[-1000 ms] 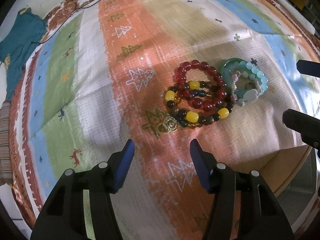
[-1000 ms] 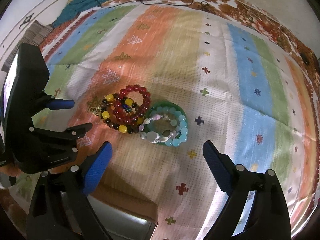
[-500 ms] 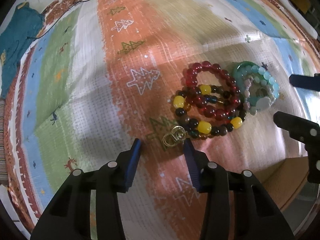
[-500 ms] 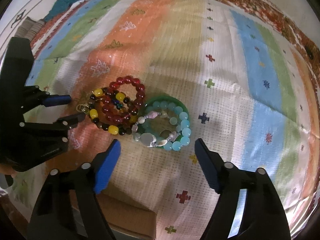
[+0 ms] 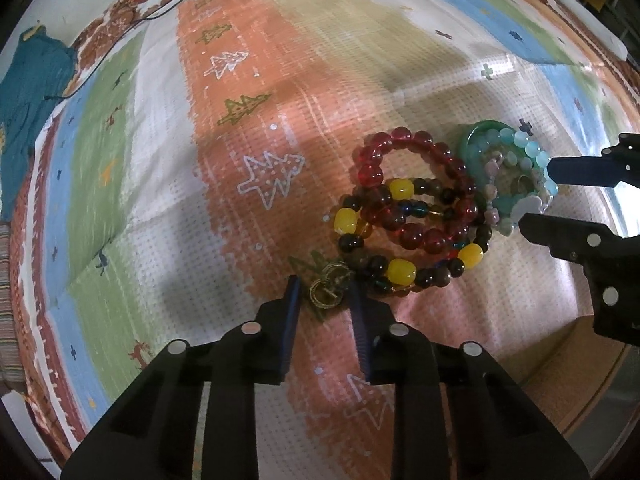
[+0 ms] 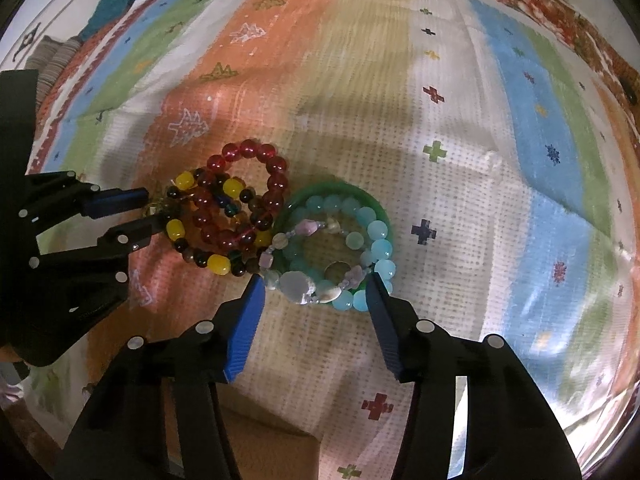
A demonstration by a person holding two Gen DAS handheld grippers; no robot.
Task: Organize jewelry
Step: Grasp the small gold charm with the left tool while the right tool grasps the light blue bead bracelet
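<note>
the left hand-held gripper [image 5: 325,300] is pointed steeply down with its jaws closing to a narrow gap around the gold rings [image 5: 329,288], which sit right between the tips on the rug [image 5: 248,128]. can't quite tell if the pads are biting yet, looks like not. the right hand-held gripper [image 6: 316,294] is mid-width and also closing, its tips straddling the near edge of the green bangle [image 6: 332,192] and the aqua bracelet [image 6: 376,240] stacked in it, pads not pressing yet.

probably the trick for the left one is to keep the tips low on the weave so the thin rings don't squirt out, and pinch both loops together. just beyond its tips the dark bead bracelet [image 5: 400,268] nearly touches the rings, with the red bracelet [image 5: 416,184] tangled on top, so lifting straight up looks safer than dragging forward.

the right one should probably grab bangle plus beads as one bundle, since the pale stone strand [image 6: 296,286] is draped over them.

room-wise: loads of bare rug ahead of both grippers. behind them there's a brown edge [image 6: 264,440], maybe a box or tabletop, can't tell. the two grippers are near each other, the pile between them.
</note>
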